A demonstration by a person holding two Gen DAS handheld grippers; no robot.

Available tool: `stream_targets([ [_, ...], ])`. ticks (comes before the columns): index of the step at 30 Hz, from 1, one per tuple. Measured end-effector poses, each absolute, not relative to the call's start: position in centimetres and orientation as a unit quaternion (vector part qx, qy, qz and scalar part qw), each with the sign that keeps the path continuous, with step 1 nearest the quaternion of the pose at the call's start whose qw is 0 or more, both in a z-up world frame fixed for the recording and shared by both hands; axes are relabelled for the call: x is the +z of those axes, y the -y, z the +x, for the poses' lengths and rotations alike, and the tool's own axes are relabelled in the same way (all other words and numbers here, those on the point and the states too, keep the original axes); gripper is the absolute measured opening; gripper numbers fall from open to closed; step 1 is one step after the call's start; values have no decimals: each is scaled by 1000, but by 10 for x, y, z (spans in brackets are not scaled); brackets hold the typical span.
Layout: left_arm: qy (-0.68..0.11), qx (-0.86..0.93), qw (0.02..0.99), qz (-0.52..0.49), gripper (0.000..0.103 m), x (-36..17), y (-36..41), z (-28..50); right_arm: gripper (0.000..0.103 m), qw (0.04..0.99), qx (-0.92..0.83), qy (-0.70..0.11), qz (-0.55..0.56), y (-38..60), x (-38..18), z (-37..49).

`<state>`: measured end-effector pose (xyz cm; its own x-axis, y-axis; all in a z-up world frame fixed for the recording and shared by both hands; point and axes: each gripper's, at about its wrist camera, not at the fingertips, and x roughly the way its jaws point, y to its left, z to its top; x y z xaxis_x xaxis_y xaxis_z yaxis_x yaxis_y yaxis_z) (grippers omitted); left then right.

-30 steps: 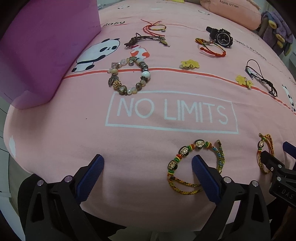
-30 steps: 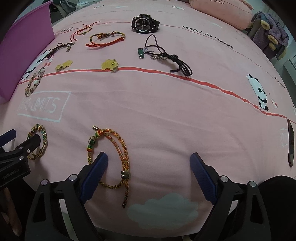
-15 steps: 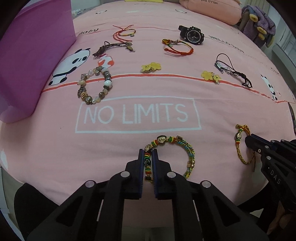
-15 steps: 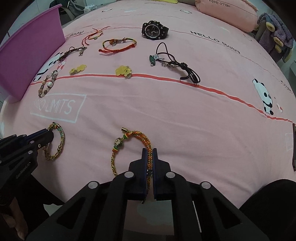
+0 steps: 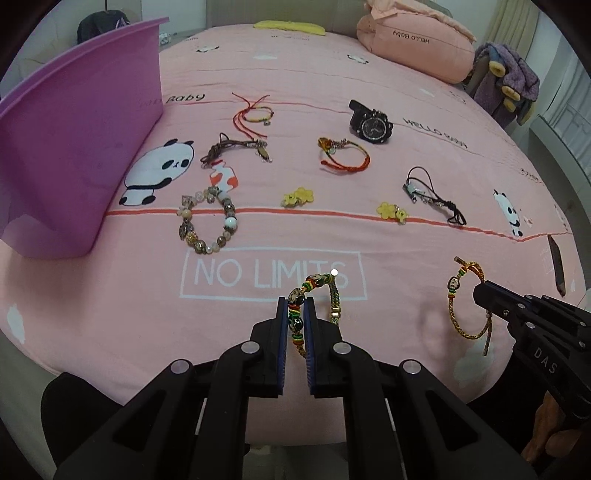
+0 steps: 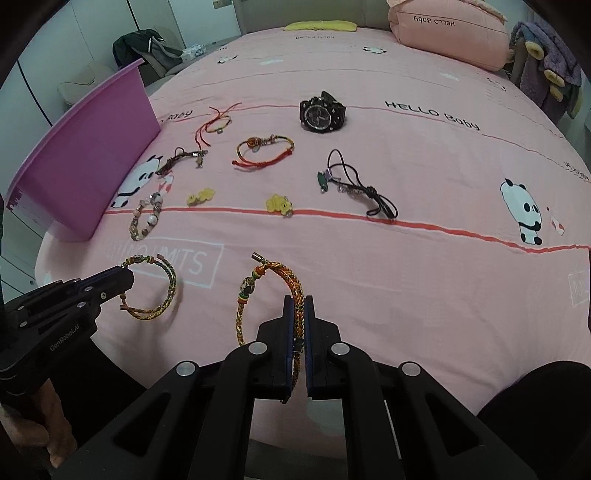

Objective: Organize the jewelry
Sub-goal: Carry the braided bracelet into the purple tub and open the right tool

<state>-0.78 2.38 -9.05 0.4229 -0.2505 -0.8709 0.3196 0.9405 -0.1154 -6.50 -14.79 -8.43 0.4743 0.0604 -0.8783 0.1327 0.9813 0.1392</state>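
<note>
Risk, left to right:
- Left tongs (image 5: 296, 325) clenched on beaded bracelet (image 5: 316, 291), clear of bed (image 5: 369, 92). Grip sits on round beads; likely slip point. Free loop may swing, snag on tub (image 5: 74, 147) rim.
- Right tongs (image 6: 299, 325) clenched on braided bracelet (image 6: 273, 295), loop hanging left of pads. Thin cord; may slide out under jerk.

Appearance: both bracelets woven red-yellow-green; left has patterned beads, metal clasp; right has one bead, gold end cap.

Pink bed (image 6: 406, 258), pink pillow (image 6: 447, 33), possibly a chair (image 6: 85, 88) beyond
</note>
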Motion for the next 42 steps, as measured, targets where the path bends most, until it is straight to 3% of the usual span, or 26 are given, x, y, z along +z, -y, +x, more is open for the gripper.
stream_targets([
  [15,-426,-149,892,-10,9,9,-71,18,5,895,50,-435,81,99,12,-14],
  [26,-359,-108,926,-29,9,75,-147,70,5,913,131,-381,73,25,73,64],
  [42,-367,5,929,-43,9,66,-255,147,5,891,218,-396,41,-107,77,175],
])
